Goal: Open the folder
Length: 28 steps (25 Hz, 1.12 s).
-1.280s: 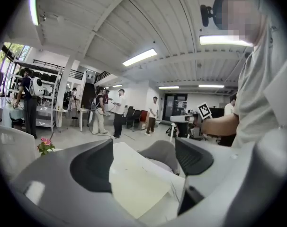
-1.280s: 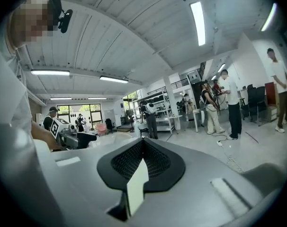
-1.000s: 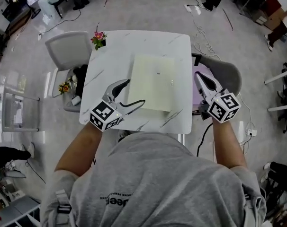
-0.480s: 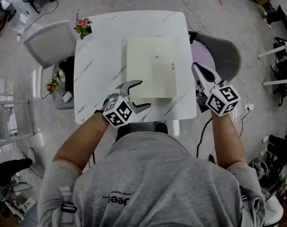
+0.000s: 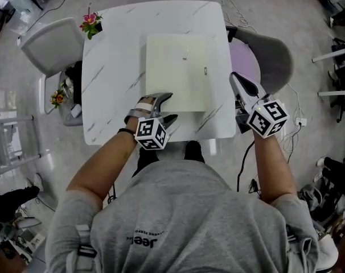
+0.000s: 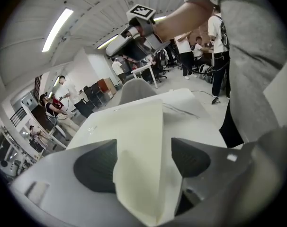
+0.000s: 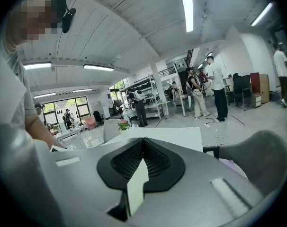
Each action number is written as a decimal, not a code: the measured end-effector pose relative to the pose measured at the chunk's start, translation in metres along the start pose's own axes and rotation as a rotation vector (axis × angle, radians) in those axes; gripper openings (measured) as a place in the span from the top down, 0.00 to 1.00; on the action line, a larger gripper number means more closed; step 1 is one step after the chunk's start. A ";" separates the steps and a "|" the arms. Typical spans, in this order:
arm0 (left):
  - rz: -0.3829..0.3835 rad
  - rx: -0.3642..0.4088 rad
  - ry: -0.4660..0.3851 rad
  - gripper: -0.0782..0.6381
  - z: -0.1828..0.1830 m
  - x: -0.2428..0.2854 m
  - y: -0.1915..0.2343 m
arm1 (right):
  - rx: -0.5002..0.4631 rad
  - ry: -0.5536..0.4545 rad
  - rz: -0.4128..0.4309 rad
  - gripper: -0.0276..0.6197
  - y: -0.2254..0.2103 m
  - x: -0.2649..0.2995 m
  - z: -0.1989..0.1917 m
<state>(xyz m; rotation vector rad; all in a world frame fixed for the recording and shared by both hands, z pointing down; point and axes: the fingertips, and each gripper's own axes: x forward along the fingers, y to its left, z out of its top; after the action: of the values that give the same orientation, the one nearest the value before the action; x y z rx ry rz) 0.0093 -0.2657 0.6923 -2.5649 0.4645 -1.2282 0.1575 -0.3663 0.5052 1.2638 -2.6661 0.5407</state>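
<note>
Lying flat and closed on the white marble-patterned tabletop [image 5: 113,78], the pale cream rectangular folder [image 5: 178,70] sits a little toward 3 o'clock of the middle. The left tongs [image 5: 171,107] are at the folder's 7 o'clock corner. In the left gripper view they [image 6: 143,160] stand apart with that corner and the near edge between the dark pads. They have just been closing a little and do not yet pinch it. The right tongs [image 5: 235,78] hang past the tabletop's 3 o'clock edge, over a grey chair with a lilac seat [image 5: 246,61], apart from the folder. Their pads are pressed together [image 7: 142,148], and a narrow pale strip [image 7: 136,183] shows at the seam. A small pot of pink flowers [image 5: 90,21] stands at the tabletop's 10 o'clock corner.
</note>
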 end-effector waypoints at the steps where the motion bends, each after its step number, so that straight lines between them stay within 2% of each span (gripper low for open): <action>1: 0.003 0.006 0.002 0.37 0.000 0.001 0.000 | 0.003 0.002 0.000 0.96 0.000 0.000 -0.002; 4: 0.011 -0.002 0.002 0.48 0.001 0.002 0.003 | 0.009 0.004 0.002 0.96 -0.002 -0.001 -0.004; 11: -0.007 -0.023 0.001 0.51 0.002 0.002 0.001 | 0.015 0.004 0.004 0.96 -0.002 -0.002 -0.005; 16: -0.023 -0.029 -0.021 0.57 0.006 -0.004 0.001 | 0.017 0.003 0.005 0.96 0.000 -0.002 -0.005; 21: 0.001 -0.020 -0.063 0.65 0.015 -0.013 0.002 | 0.018 0.007 0.003 0.96 -0.001 -0.003 -0.007; 25: 0.011 -0.070 -0.101 0.67 0.021 -0.022 0.009 | 0.018 0.008 0.007 0.96 0.002 0.000 -0.006; 28: 0.009 -0.149 -0.143 0.71 0.029 -0.031 0.015 | 0.017 0.012 0.012 0.96 0.004 0.002 -0.006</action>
<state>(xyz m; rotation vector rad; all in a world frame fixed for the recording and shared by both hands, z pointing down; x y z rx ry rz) 0.0110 -0.2647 0.6471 -2.7481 0.5546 -1.0330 0.1525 -0.3630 0.5102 1.2458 -2.6660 0.5725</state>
